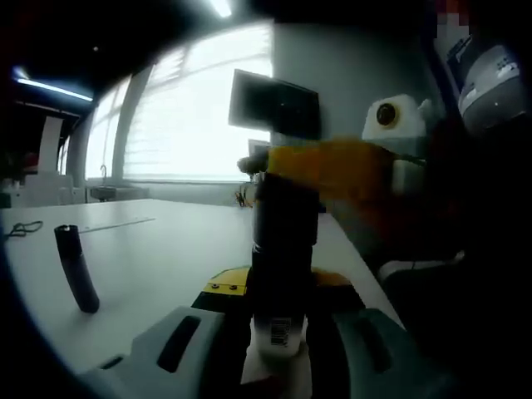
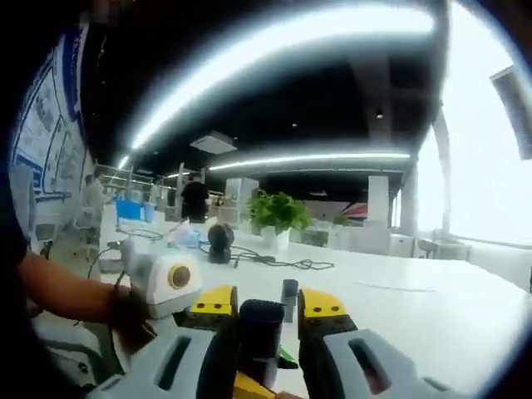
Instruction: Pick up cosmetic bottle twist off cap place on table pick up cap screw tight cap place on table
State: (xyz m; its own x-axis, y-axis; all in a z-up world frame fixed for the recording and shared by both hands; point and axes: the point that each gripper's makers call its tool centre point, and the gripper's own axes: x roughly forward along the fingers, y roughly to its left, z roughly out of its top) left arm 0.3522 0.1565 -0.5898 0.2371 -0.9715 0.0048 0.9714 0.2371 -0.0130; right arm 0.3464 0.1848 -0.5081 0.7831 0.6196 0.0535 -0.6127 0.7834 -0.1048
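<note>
Your left gripper [image 1: 278, 332] clamps the cosmetic bottle [image 1: 283, 274] upright above the table [image 1: 166, 249]. Your right gripper [image 2: 262, 320] is closed on its dark cap [image 2: 259, 328]. A dark tube [image 1: 76, 268] stands near the table's left edge.

Dark cosmetic bottle [image 1: 281, 249] stands upright, dark cap [image 2: 259, 328] on top.

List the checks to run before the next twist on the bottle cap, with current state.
1. Left gripper clamped on bottle: ok.
2. Right gripper clamped on cap: ok.
3. Cap tight or loose on its thread: cannot tell.
4. Bottle in line with the left jaws, not skewed: ok.
5. Bare table close by for set-down: ok.
6. Dark tube on the table apart from the bottle: ok.
</note>
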